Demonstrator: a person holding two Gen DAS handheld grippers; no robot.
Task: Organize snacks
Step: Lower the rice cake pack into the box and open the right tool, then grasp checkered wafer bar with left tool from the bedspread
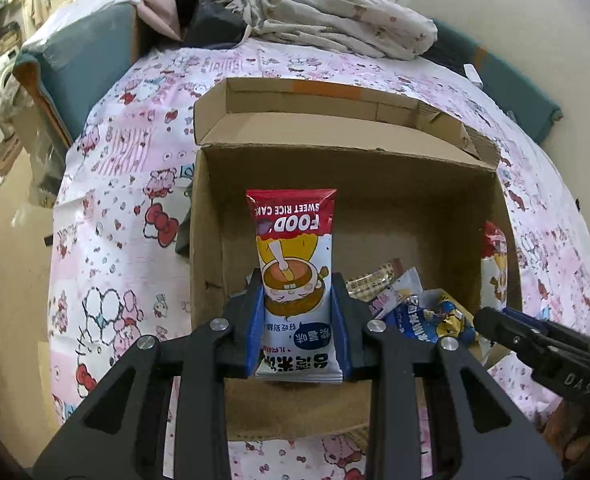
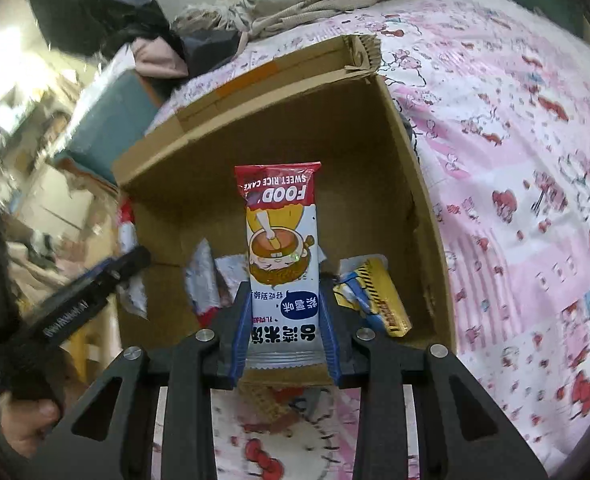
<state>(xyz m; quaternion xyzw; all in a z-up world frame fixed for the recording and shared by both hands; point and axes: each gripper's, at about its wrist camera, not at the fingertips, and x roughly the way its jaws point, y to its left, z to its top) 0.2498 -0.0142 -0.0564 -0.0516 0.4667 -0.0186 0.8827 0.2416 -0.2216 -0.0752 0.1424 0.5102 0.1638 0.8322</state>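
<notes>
Left wrist view: cardboard box (image 1: pixel 211 216) holds loose snack packets (image 1: pixel 415 304).

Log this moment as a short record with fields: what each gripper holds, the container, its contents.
left gripper: shut on a sweet rice cake packet, held over the box
right gripper: shut on a second sweet rice cake packet
container: open cardboard box on the patterned bedsheet
contents: loose snack packets on the box floor
</notes>
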